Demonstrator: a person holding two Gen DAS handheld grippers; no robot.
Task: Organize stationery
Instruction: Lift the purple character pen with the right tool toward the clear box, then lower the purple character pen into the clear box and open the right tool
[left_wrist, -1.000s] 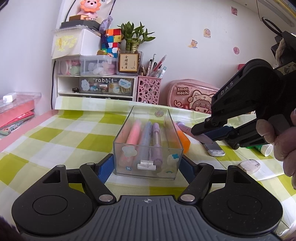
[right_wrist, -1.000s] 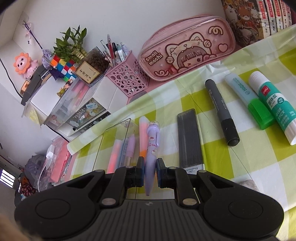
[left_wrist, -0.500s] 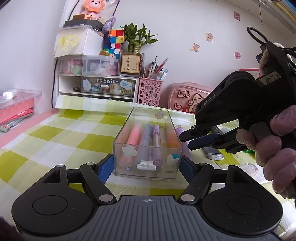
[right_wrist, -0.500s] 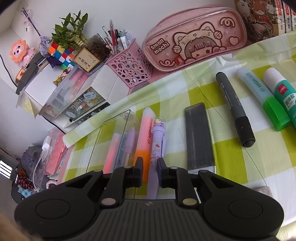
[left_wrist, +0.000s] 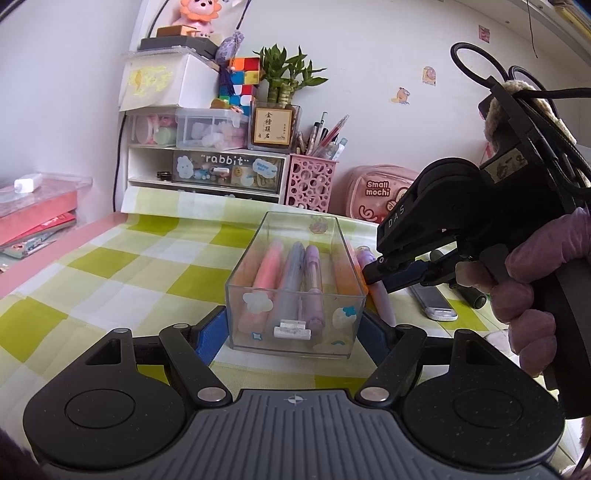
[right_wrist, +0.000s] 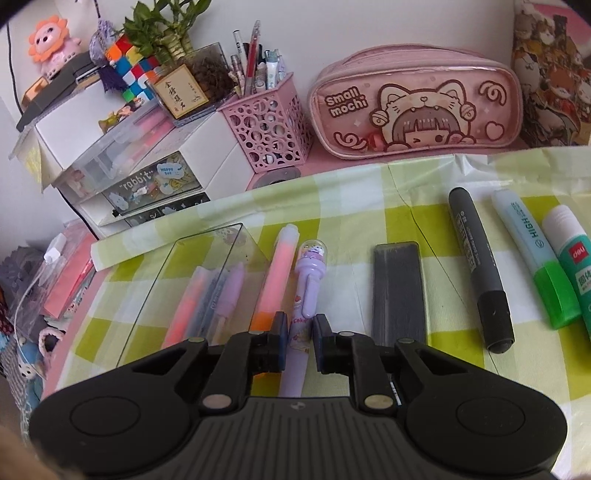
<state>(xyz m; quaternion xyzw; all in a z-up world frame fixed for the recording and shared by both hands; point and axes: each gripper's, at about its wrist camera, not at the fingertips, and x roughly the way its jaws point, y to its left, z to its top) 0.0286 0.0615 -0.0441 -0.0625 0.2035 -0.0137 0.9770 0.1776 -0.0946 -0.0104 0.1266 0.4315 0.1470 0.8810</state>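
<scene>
Right gripper (right_wrist: 298, 334): pinched on the purple pen (right_wrist: 303, 317), held by the lower barrel so the capped end pointed away and stayed in sight.
Purple pen: carried just outside the right wall of the clear box (left_wrist: 295, 280), beside the orange highlighter (right_wrist: 275, 275); probably lifted off the cloth, though not certain from this angle.
Orange highlighter: lay against the outer face of the box wall, not inside it; likely next in line for sorting.
Left gripper (left_wrist: 293, 330): pressed on the near end of the clear box from both sides, pads against its walls, apparently to steady it while pens went in.
Clear box: stood lengthwise on the checked cloth (left_wrist: 122, 266), open at the top, already loaded with a pink highlighter (left_wrist: 264, 275), a grey-blue pen (left_wrist: 290, 280) and a lilac pen (left_wrist: 313, 277) laid parallel, leaving room at the right.
Right hand (left_wrist: 532, 291): wrapped round the gripper handle, tilted down toward the box.
Waiting items: grey lead case (right_wrist: 399, 291), black marker (right_wrist: 480, 269), green highlighter (right_wrist: 535, 262) and glue stick (right_wrist: 570, 254), spread in a row to the right, well apart from the box.
Stage: mid-sort, several pieces not yet boxed.
</scene>
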